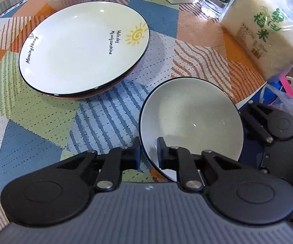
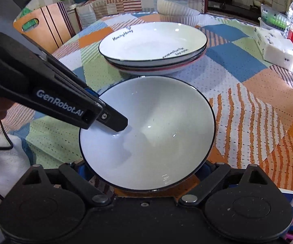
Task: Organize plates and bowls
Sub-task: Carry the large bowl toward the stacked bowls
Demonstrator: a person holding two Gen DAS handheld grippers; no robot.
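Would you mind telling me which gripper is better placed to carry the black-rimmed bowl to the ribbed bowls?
Probably the left gripper: it is shut on the bowl rim, while the right gripper sits wide beneath it.

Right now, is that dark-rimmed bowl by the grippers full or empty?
Empty. The dark-rimmed bowl shows only bare glossy white inside, with the left gripper clamped on its rim.

The top plate (image 1: 81, 46) of the stack reads "Morning Honey" along its left rim and "Hello day / My only sunshine" beside a yellow sun drawing on the right. The left gripper (image 2: 113, 120) carries "GenRobot.AI" in white on its side. The rice bag (image 1: 262, 30), far right, bears green Chinese characters.
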